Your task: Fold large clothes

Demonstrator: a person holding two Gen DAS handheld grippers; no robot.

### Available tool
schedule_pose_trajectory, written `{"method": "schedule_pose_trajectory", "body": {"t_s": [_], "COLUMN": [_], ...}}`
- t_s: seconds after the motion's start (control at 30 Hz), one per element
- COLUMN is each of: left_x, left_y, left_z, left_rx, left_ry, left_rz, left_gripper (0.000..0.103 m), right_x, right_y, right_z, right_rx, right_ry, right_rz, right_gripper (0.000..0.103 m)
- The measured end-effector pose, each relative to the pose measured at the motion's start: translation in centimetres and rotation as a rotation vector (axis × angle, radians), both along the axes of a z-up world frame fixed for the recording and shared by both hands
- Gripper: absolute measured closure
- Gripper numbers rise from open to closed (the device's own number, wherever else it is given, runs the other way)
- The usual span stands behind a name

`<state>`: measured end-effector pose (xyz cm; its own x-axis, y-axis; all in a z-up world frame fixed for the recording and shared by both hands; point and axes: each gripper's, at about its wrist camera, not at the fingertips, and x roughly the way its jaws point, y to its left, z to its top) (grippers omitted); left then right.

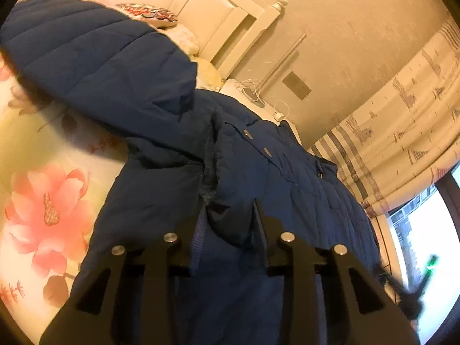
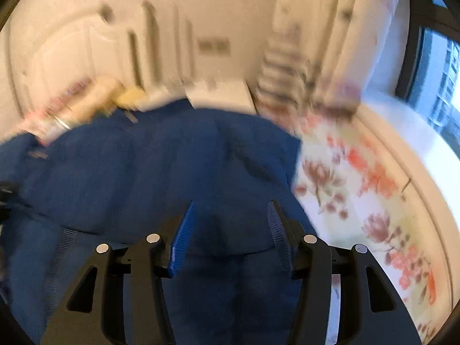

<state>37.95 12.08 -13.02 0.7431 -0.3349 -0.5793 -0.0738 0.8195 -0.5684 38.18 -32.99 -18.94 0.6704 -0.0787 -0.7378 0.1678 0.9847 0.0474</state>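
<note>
A large navy quilted coat lies on a bed with a floral sheet. My left gripper is shut on a thick fold of the coat near its snap-button front edge. In the right wrist view, which is motion-blurred, the coat fills the lower left. My right gripper has its fingers spread with a fold of coat fabric lying between them; I cannot tell whether they grip it. Part of the right gripper shows at the left view's right edge.
A cream headboard and pillows stand at the bed's far end. A white nightstand with cables sits by the wall. Patterned curtains and a window are on the right. Floral sheet lies right of the coat.
</note>
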Motion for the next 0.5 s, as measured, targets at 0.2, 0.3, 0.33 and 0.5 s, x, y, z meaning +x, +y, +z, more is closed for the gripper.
{"method": "schedule_pose_trajectory", "body": {"t_s": [0.2,0.3,0.33,0.5], "left_x": [-2.9,-3.9,-3.5,0.5], "left_y": [-0.3,-1.6,-2.5,-5.2], "left_z": [2.6,3.9,3.8,0.9], "left_rx": [0.085,0.133,0.146,0.188], "left_ry": [-0.176,-0.262,-0.250,0.020], "left_rz": [0.084,0.033,-0.017,-0.157], "left_gripper": [0.061,0.025,0.016,0.007], "right_x": [-1.5,-1.0,-0.8,-0.2], "right_y": [-2.7,-2.2,-1.8,-0.6], "right_z": [0.6,0.6,0.5,2.3], "right_rx": [0.124,0.099,0.094,0.048], "right_ry": [-0.070,-0.054,-0.050,-0.021], "right_rz": [-0.040,-0.028,-0.019,0.034], "right_gripper": [0.071,0.068,0.063,0.054]}}
